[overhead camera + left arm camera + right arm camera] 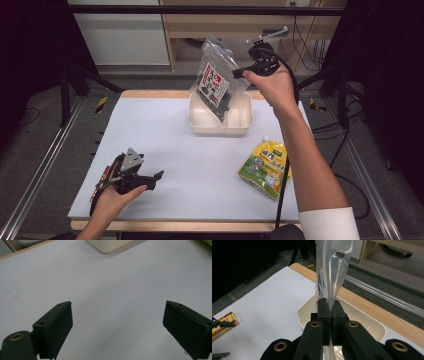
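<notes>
One clear plastic bag point(218, 80), printed label and dark contents inside, hanging in the air from the right gripper point(239, 73); gripper jaws pressed together on the bag's edge, the film pinched flat between the pads, as the right gripper view shows point(331, 312); the bag's clear top rising above the fingertips there, a hang hole near its upper end; the bag tilted, its lower corner dipping into the tray below.

One cream tray point(240, 127), shallow, rounded corners, directly beneath the closed fingers and the bag; whether the bag's corner touches the tray floor cannot be told.

One left gripper point(150, 179), held low in the left hand point(111, 200), well apart from the bag and tray; jaws spread wide, nothing between them, bare white surface showing in the gap in the left gripper view point(117, 325).

One yellow and green pouch point(266, 167), lying flat, on the near side of the tray, beside the right forearm; clear of both sets of fingers.

One small red and yellow box point(223, 325), lying flat, beside the left hand.

One table point(165, 130), white mat on top, wooden edge at the far side.
</notes>
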Available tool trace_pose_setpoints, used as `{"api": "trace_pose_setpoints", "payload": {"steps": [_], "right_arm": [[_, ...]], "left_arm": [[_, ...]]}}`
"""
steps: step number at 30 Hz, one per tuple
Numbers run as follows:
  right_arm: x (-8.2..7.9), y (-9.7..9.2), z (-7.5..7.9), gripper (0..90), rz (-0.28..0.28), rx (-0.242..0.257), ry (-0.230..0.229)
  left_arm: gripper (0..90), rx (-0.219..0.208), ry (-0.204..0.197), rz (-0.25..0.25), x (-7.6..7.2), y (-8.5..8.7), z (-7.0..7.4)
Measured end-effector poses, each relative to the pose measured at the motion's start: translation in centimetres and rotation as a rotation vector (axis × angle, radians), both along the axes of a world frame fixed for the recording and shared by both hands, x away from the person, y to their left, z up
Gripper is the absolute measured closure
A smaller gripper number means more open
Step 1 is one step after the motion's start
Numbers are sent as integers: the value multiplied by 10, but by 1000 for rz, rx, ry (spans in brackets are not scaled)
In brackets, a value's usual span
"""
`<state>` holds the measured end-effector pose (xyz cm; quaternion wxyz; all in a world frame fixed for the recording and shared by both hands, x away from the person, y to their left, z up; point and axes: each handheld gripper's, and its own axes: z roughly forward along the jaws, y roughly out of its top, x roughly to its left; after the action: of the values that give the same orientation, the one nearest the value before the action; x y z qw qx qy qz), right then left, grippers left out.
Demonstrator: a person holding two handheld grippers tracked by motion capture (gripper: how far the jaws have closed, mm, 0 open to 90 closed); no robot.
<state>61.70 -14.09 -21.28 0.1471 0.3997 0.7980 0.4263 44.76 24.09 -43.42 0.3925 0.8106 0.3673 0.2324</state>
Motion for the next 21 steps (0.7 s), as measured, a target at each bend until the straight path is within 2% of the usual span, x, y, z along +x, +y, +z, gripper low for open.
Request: {"api": "trace_pose_setpoints", "payload": {"steps": [14,21], "right_arm": [[3,-1,-5,890,4,30,21],[5,-1,-6,890,1,29,25]], "left_arm": [[87,2,2,-6,-1,-1,0],[88,1,3,-8,-1,-1,0]]}}
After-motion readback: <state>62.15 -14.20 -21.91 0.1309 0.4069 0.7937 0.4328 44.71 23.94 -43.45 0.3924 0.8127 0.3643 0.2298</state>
